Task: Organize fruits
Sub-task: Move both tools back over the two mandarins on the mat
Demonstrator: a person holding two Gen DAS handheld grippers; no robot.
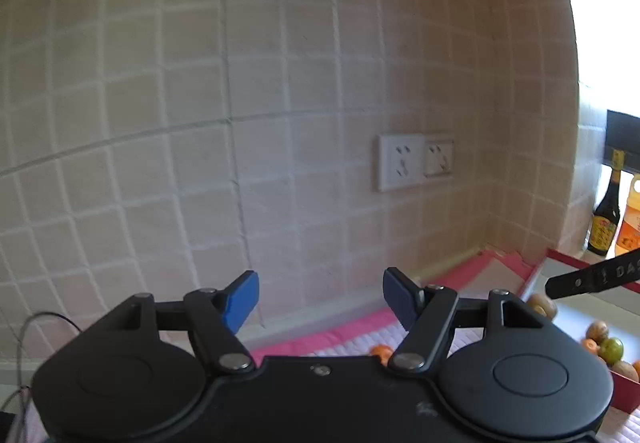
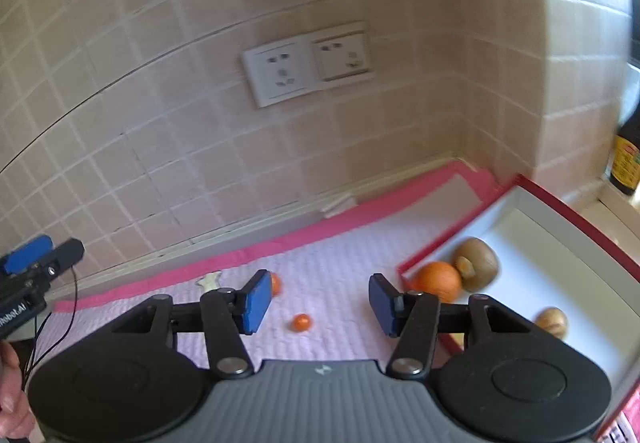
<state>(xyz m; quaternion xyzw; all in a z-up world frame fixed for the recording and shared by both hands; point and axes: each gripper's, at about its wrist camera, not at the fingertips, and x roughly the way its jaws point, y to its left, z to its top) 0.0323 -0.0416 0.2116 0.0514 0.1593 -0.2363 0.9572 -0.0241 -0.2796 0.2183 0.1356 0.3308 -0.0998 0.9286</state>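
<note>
My left gripper (image 1: 320,299) is open with nothing between its blue pads, and it faces the tiled wall above the pink mat (image 1: 348,327). My right gripper (image 2: 320,301) is also open and empty, tilted down over the mat. A small orange fruit (image 2: 301,322) lies on the mat beyond its pads. Another orange fruit (image 2: 276,283) peeks out behind the left pad. To the right stands a red-rimmed white box (image 2: 560,203) holding an orange (image 2: 438,280), a brown kiwi (image 2: 478,263) and another brown fruit (image 2: 552,321). The left wrist view shows the box (image 1: 560,263) with a green fruit (image 1: 612,349).
Two wall sockets (image 2: 306,63) sit on the tiled wall behind the mat. A dark sauce bottle (image 1: 606,219) and an orange bottle (image 1: 630,219) stand on a ledge at far right. A white scrap (image 2: 208,280) lies on the mat. A hand (image 2: 10,395) shows at the left edge.
</note>
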